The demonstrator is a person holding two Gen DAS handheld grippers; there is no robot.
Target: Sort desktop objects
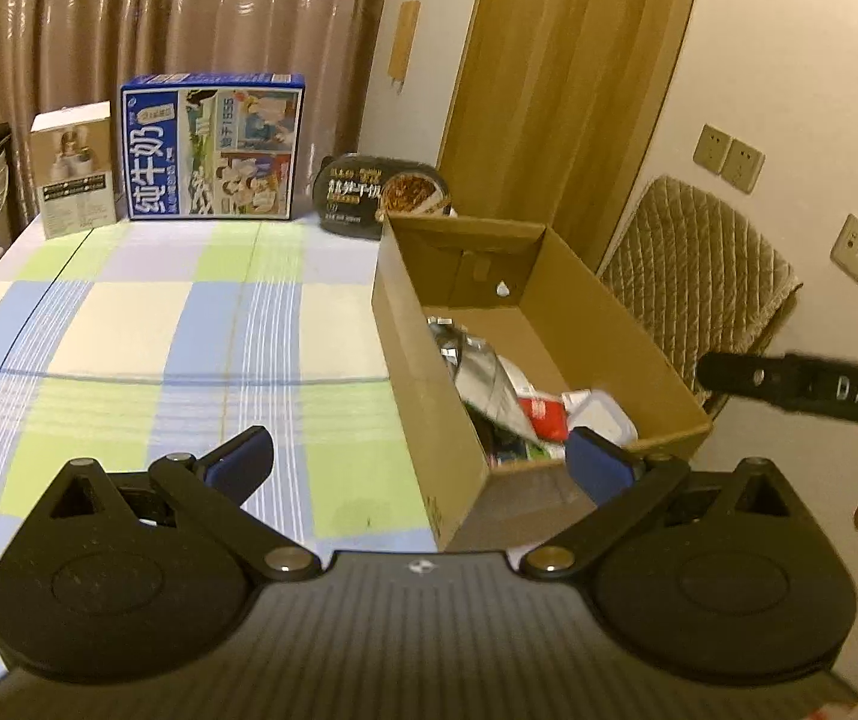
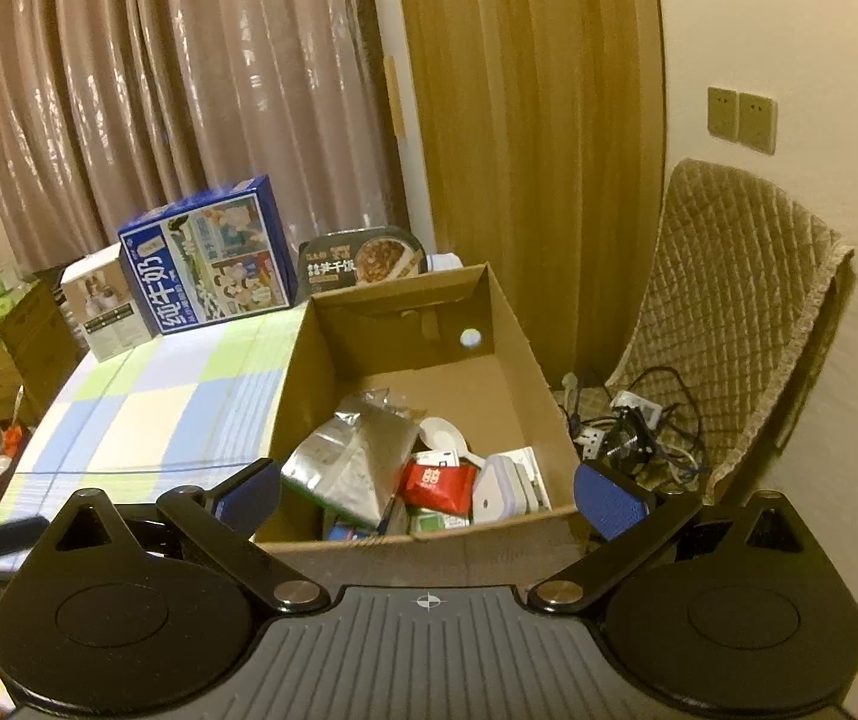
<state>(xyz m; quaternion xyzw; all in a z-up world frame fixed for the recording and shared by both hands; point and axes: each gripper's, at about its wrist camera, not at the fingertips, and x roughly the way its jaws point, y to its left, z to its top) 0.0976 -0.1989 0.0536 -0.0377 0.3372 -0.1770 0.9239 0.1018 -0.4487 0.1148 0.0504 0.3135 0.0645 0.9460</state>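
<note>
Both my left hand-held gripper [image 1: 420, 459] and right hand-held gripper [image 2: 429, 495] gape empty. The open brown cardboard box [image 2: 510, 324] of sorted clutter sits straight ahead of my right, its long axis running away from me.

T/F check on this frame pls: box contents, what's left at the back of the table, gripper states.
1. Both the left gripper and the right gripper are open and empty. True.
2. The cardboard box is empty. False: it holds a silver pouch, a red packet and other small items.
3. The blue milk carton stands at the table's far edge. True.
4. The black meal tray lies inside the box. False: it leans behind the box, outside it.
</note>
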